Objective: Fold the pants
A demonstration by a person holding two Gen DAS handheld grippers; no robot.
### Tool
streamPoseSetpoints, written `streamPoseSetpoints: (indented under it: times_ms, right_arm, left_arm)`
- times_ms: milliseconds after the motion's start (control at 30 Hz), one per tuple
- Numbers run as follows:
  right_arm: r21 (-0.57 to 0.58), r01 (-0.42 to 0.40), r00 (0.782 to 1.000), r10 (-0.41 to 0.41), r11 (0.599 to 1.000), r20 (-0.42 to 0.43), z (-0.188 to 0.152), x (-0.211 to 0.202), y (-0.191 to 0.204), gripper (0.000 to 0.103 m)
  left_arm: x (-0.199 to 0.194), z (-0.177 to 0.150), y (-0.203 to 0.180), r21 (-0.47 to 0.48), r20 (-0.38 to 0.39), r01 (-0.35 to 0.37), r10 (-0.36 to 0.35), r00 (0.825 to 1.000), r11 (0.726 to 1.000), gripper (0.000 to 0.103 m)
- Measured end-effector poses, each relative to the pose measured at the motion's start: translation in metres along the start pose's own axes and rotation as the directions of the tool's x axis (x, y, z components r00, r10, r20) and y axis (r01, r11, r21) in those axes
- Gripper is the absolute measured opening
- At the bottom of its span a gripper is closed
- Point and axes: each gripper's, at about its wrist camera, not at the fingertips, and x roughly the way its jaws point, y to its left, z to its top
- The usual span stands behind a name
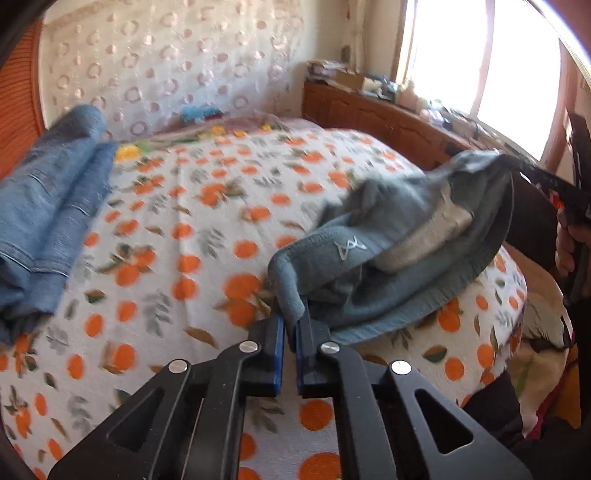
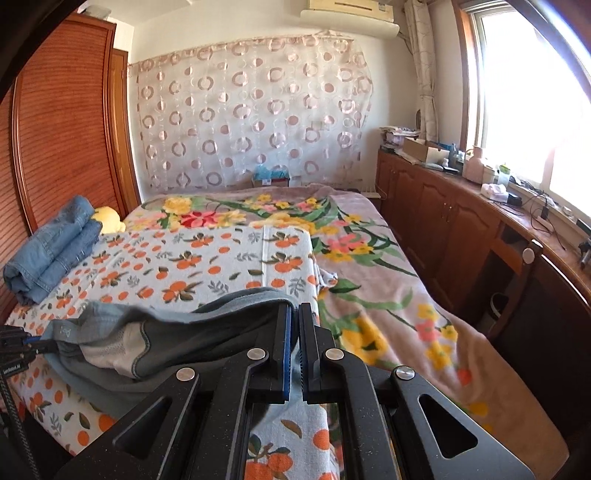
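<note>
Pants (image 1: 399, 236) grey-blue, over orange-print blanket (image 1: 207, 229) | left tool (image 1: 291, 317) clamped on waistband | right tool (image 2: 294, 314) clamped on other edge

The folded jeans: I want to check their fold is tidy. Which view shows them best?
The right wrist view: the folded jeans sit whole and sharp at the bed's left edge. The left wrist view shows them larger but blurred and cut off by the frame.

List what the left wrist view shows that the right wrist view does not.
Only the left wrist view: the right gripper from outside, clamped on the grey-blue pants, with a hand behind it.

Only the right wrist view: the air conditioner, the floral blanket, the left gripper at the pants' other end.

Both: pants held at both ends, folded jeans, orange-print cover, window.
</note>
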Motion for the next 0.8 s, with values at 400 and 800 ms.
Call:
streamPoseSetpoints:
  times_ms: [400, 800]
  right_arm:
    - [-0.036, -0.083, 0.975, 0.089, 0.996, 0.204, 0.06, -0.047, 0.035, 0.003]
    - [-0.047, -0.121, 0.986, 0.115, 0.992, -0.119, -0.029, 0.024, 0.035, 0.003]
  left_arm:
    - [-0.13, 0.102, 0.058, -0.031, 0.309, -0.157, 0.159, 0.938, 0.987, 0.004]
    - [-0.067, 0.048, 0.065, -0.013, 0.1, -0.111, 0.112, 0.989, 0.994, 0.004]
